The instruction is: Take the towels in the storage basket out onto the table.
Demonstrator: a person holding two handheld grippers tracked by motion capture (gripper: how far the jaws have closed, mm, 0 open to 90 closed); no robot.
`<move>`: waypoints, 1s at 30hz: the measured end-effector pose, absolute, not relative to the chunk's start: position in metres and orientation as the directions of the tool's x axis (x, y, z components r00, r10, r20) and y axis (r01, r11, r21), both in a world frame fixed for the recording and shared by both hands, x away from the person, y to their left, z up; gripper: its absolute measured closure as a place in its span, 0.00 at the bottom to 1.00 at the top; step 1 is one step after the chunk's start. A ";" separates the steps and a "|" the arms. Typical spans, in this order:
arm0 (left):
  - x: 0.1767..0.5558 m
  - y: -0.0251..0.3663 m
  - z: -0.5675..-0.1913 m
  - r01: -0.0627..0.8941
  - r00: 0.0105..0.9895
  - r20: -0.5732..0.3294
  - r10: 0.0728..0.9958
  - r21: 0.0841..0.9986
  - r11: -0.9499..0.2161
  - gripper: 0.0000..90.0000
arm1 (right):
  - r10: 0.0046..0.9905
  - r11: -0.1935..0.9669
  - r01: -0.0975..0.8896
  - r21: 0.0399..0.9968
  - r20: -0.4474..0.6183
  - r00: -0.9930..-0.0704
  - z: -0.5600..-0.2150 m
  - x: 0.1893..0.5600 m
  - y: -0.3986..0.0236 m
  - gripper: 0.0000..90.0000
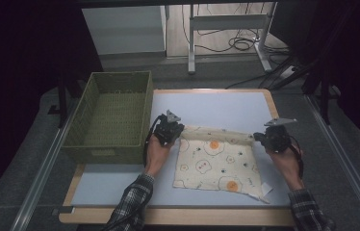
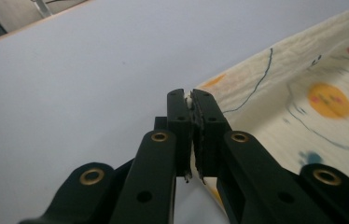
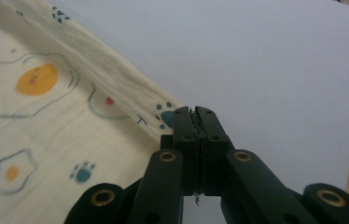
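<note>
The person has a cream cloth (image 1: pixel 216 161) printed with fried eggs and paw prints spread on the pale blue mat (image 1: pixel 216 108), and each hand pinches 1 of its far corners. The left gripper (image 1: pixel 177 130) has its jaws closed on the far-left corner; in the left gripper view a sliver of pale fabric (image 2: pixel 190 100) shows squeezed between the 2 black jaws, with the cloth running off to their right. The right gripper (image 1: pixel 259 138) is likewise clamped on the far-right corner, and in the right gripper view the cloth (image 3: pixel 70 116) falls away to the left of the jaws.

The relation that matters: the far hem stretches taut between the 2 grippers as a slightly rolled ridge, running left to right across the table, while the rest of the cloth lies toward the person, flat on the mat, its near edge close to the table's front. Both hands sit about level with each other along that hem, so neither is nearer. I'd judge a fold comes next, carrying the held hem toward the near edge, and it needs both corners to travel together or the hem will skew.

To the left, just beside the left hand (image 1: pixel 158 149), stands a green woven basket (image 1: pixel 87 113); it looks empty, nothing inside but its mesh floor
</note>
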State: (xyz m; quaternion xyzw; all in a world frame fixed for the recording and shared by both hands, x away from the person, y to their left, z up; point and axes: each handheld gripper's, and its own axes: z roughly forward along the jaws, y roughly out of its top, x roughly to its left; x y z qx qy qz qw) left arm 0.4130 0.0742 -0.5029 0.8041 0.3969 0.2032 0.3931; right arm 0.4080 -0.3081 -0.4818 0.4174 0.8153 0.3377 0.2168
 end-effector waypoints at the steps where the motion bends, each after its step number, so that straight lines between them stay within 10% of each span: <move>1: 0.408 0.075 -0.504 0.472 0.611 0.011 0.791 0.797 -0.376 0.96 | 0.828 0.421 0.533 0.734 -0.071 -0.557 -0.483 0.402 -0.309 0.98; 30: 0.287 0.090 -0.524 0.379 0.741 -0.007 0.671 0.830 -0.410 0.96 | 0.748 0.447 0.458 0.769 -0.040 -0.662 -0.491 0.263 -0.322 0.97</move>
